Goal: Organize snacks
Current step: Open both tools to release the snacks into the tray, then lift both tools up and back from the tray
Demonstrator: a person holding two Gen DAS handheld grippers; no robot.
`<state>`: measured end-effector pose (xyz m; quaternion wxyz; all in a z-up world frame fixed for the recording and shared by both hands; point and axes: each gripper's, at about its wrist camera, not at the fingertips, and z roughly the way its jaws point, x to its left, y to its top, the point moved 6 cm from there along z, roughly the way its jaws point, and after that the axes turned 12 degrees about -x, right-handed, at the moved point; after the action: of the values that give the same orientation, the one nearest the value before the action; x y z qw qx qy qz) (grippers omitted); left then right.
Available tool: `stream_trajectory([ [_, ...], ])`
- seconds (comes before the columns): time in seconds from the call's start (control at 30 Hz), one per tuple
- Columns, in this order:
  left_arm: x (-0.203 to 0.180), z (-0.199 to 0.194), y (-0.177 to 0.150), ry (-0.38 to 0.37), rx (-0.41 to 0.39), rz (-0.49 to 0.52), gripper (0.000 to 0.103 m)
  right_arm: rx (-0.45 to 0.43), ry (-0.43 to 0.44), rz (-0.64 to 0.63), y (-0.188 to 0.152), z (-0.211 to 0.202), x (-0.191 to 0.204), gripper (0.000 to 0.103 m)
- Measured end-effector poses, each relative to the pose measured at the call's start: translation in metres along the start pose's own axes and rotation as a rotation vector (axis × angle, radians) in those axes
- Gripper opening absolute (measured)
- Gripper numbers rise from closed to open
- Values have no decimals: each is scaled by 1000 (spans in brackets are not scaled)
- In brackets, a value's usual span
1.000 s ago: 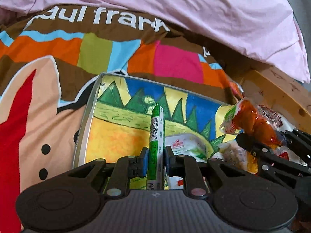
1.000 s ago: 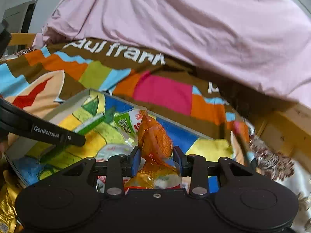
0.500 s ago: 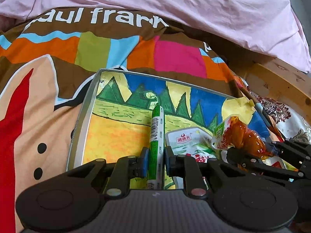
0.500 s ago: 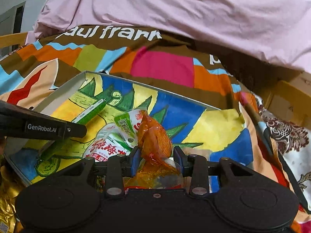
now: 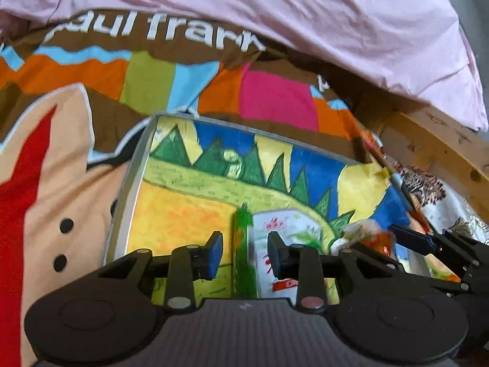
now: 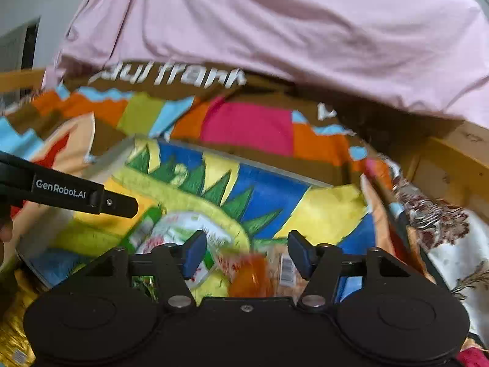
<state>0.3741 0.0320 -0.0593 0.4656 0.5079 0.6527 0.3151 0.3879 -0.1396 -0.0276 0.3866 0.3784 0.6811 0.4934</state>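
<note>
Grippers: left gripper [image 5: 244, 250] and right gripper [image 6: 243, 249] both spread apart, holding nothing. Green stick [image 5: 243, 250] and orange packet [image 6: 251, 275], blurred, apparently lie in the painted tray [image 5: 128, 183].

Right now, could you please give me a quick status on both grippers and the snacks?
Left gripper open, green stick snack between its fingers. Right gripper open over the orange snack pack. Both snacks in the painted tray. Nothing blocking.
</note>
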Motion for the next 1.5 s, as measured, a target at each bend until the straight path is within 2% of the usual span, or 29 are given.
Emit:
stream_trajectory([
  [0.1,-6,-12,11,-3,-34,-4,50,-58,-19,24,17,-19,-8,74],
  [0.27,-22,-44,32,-45,-137,17,80,-159,-42,73,46,-59,-20,86],
  [0.47,-39,-97,53,-67,-268,69,99,-252,-57,117,70,-117,-27,96],
  [0.73,-53,-164,52,-67,-346,168,102,-295,-45,146,77,-185,-22,102],
  [1.0,-56,-215,27,-52,-358,163,103,-288,-45,119,65,-237,-8,102],
  [1.23,-47,-247,-2,-23,-322,143,103,-221,-45,141,41,-260,3,102],
  [1.5,-34,-272,-29,11,-269,135,103,-102,-23,164,4,-277,21,102],
])
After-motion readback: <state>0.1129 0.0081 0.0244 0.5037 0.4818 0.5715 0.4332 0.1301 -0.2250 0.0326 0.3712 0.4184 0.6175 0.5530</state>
